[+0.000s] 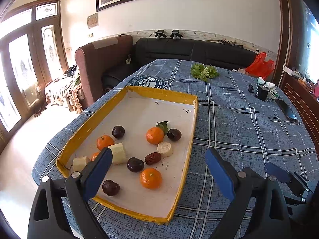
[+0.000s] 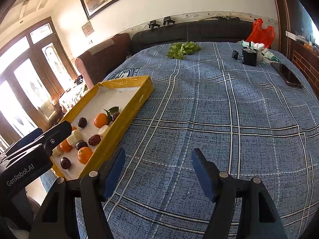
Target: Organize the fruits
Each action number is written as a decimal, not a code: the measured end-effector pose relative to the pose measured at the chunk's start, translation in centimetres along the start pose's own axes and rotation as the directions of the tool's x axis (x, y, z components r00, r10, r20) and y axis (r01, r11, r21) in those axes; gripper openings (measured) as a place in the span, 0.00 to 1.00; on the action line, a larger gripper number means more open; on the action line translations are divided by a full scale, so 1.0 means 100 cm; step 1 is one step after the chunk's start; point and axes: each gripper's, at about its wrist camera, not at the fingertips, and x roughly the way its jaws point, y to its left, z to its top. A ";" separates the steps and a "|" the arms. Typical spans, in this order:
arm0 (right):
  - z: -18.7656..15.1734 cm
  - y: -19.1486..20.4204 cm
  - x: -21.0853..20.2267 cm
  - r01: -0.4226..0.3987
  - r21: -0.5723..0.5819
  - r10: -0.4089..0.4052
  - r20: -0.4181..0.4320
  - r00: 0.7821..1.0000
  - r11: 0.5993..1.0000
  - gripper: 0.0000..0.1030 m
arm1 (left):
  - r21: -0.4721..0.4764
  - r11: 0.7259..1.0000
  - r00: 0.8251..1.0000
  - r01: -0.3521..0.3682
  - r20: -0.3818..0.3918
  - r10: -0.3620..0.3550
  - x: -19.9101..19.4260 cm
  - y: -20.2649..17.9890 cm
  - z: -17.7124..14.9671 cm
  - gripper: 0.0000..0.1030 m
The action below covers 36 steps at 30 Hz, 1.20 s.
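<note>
A shallow yellow-rimmed tray [image 1: 162, 94] lies on the blue checked tablecloth and holds mixed fruit: several tangerines, one [image 1: 151, 178] near the front and one with a leaf [image 1: 155, 135]; several dark plums [image 1: 135, 164]; a red date [image 1: 153, 158]; pale cut pieces [image 1: 164, 149]. My left gripper [image 1: 159, 155] hangs open above the tray's near right part, with nothing between its blue pads. My right gripper [image 2: 158, 155] stands open over bare cloth to the right of the tray [image 2: 127, 117], also with nothing in it. The left gripper's body covers part of the tray in the right wrist view.
A bunch of green leaves [image 1: 204, 71] lies at the table's far end. A black box [image 2: 249, 56], white items, a dark phone [image 2: 288, 75] and a red bag [image 2: 261, 31] sit at the far right. Sofas stand behind the table.
</note>
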 end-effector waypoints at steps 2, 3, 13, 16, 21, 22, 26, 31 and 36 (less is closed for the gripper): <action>0.000 0.001 0.001 0.002 -0.002 -0.002 -0.001 1.000 1.000 0.73 | -0.004 1.000 1.000 0.002 -0.001 -0.002 0.001 0.002 0.000 0.91; 0.000 0.002 0.001 0.003 -0.003 -0.003 -0.002 1.000 1.000 0.73 | -0.006 1.000 1.000 0.003 -0.002 -0.003 0.001 0.002 -0.001 0.91; -0.001 0.009 0.004 0.009 -0.015 -0.009 -0.008 1.000 1.000 0.74 | -0.037 0.999 1.000 0.002 0.003 -0.002 0.001 0.013 0.000 0.91; -0.001 0.013 0.002 0.012 -0.026 -0.012 0.000 1.000 1.000 0.74 | -0.065 0.998 0.999 -0.008 0.044 0.011 -0.006 0.019 0.000 0.91; -0.002 0.024 -0.009 0.022 -0.071 -0.019 0.050 0.999 0.997 0.74 | -0.134 0.983 0.953 -0.125 0.261 0.156 -0.058 0.028 0.004 0.97; -0.002 0.026 -0.011 0.024 -0.079 -0.020 0.058 0.998 0.997 0.74 | -0.147 0.978 0.935 -0.145 0.304 0.184 -0.069 0.030 0.004 1.00; -0.004 0.037 -0.019 0.026 -0.117 -0.015 0.091 0.996 0.993 0.78 | -0.165 0.966 0.870 -0.198 0.424 0.251 -0.096 0.034 -0.005 1.00; -0.008 0.048 -0.022 0.027 -0.158 -0.012 0.092 0.996 0.987 0.80 | -0.121 0.970 0.914 -0.212 0.327 0.240 -0.082 0.035 -0.002 1.00; -0.012 0.057 -0.027 0.081 -0.202 -0.056 0.126 0.990 0.976 0.90 | -0.130 0.980 0.952 -0.152 0.246 0.181 -0.065 0.039 -0.004 1.00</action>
